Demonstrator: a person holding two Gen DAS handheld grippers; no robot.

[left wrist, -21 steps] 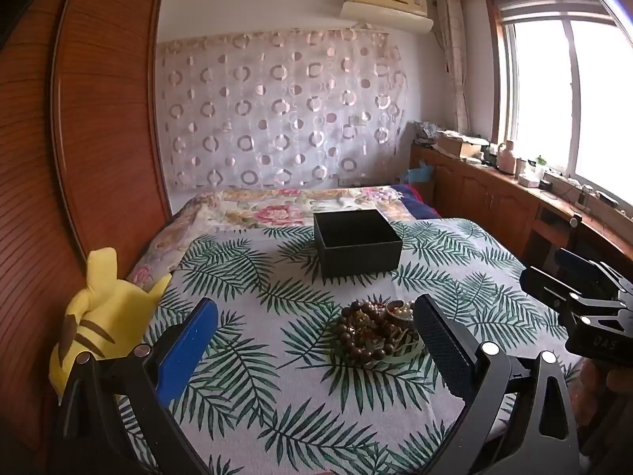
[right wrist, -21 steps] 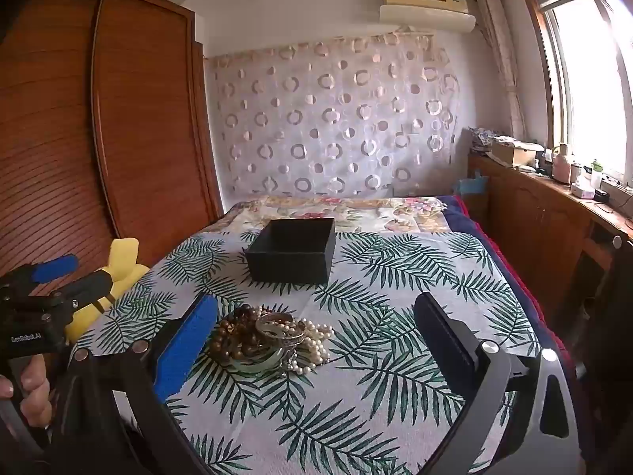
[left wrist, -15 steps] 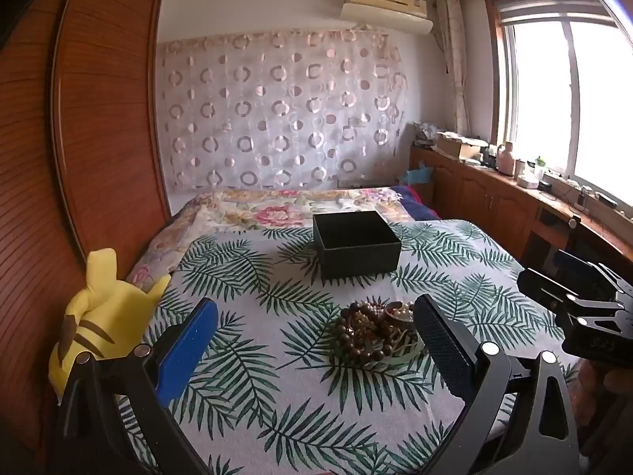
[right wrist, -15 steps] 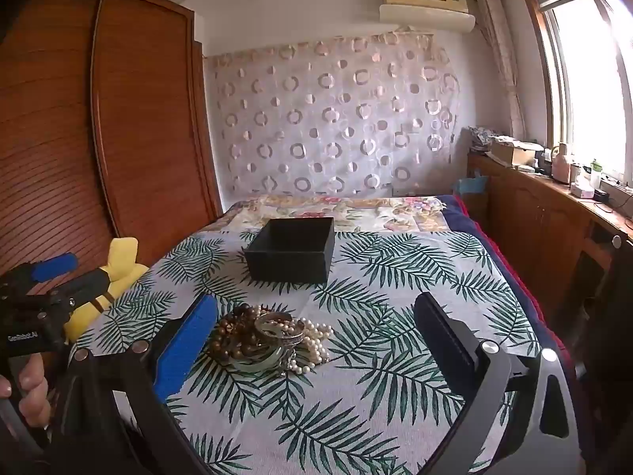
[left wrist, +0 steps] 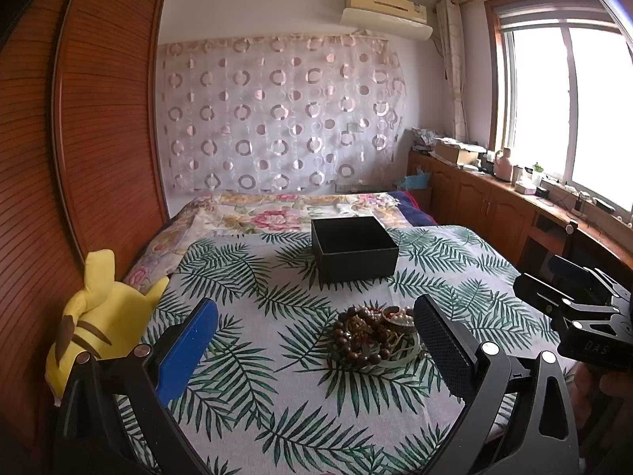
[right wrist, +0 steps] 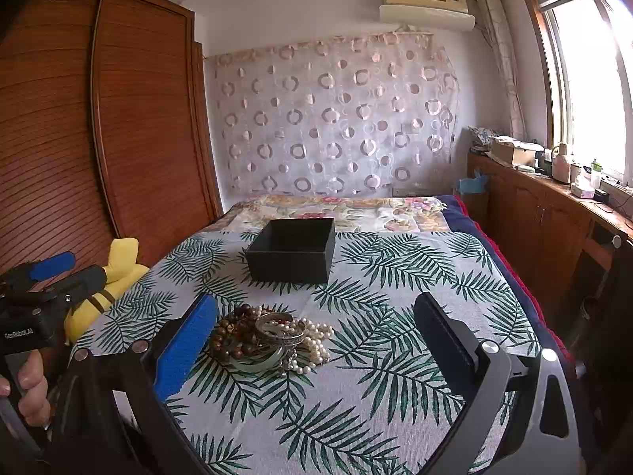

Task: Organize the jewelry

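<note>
Little had moved since the earlier frames — both grippers [left wrist: 316, 340] [right wrist: 316, 340] hung wide and empty. The jewelry [right wrist: 269, 336] lay heaped, seemingly untouched, before the box [right wrist: 292, 249].
</note>
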